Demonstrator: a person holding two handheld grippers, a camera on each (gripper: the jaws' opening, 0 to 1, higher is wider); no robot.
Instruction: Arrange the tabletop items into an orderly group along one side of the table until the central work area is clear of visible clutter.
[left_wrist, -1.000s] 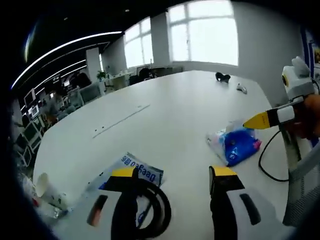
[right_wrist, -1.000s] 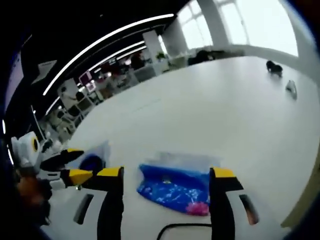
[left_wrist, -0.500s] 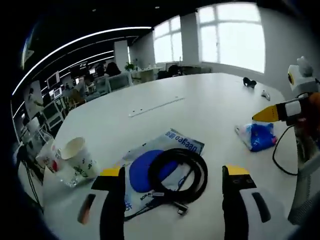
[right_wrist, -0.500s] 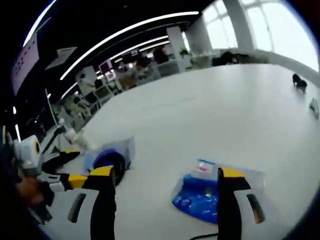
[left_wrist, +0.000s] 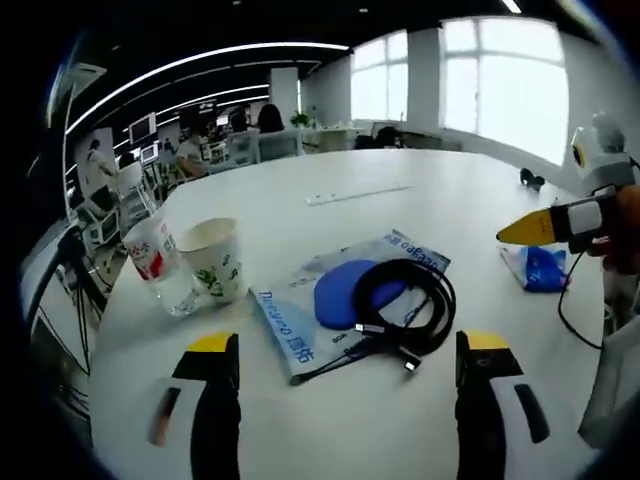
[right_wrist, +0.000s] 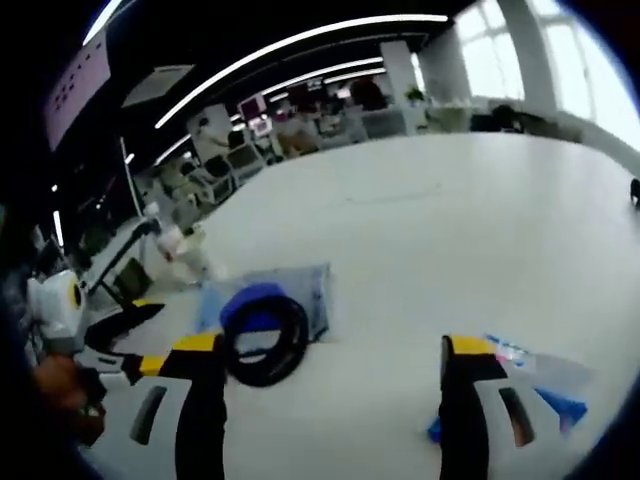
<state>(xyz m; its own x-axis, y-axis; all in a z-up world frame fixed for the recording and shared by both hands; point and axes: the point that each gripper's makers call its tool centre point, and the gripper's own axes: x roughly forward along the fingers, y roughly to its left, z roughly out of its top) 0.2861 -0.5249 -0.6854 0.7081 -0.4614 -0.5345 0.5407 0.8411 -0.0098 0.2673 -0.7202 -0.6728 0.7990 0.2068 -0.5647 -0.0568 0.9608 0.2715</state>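
On the white table (left_wrist: 300, 205) a black coiled cable (left_wrist: 408, 305) lies on a flat blue-and-white package (left_wrist: 340, 300), just ahead of my open, empty left gripper (left_wrist: 347, 352). To its left stand a paper cup (left_wrist: 215, 258) and a red-printed cup (left_wrist: 150, 262). A blue packet (left_wrist: 538, 268) lies at the right, below my right gripper (left_wrist: 520, 232), which comes in from that side. In the right gripper view my right gripper (right_wrist: 330, 348) is open and empty above the table; the cable (right_wrist: 265, 338) and package (right_wrist: 300, 290) sit by its left jaw, the blue packet (right_wrist: 548, 400) beside its right jaw.
A thin black cord (left_wrist: 568, 312) loops near the table's right edge. A small dark object (left_wrist: 530, 180) rests far back on the table. My left gripper (right_wrist: 148, 338) shows at the left of the right gripper view, with the cups (right_wrist: 185, 248) behind it. Office desks and chairs (left_wrist: 130, 170) lie beyond.
Both views have swung left across the table, bringing the cups into sight and sliding the blue packet toward the right. Both grippers stay open; nothing on the table has visibly moved.
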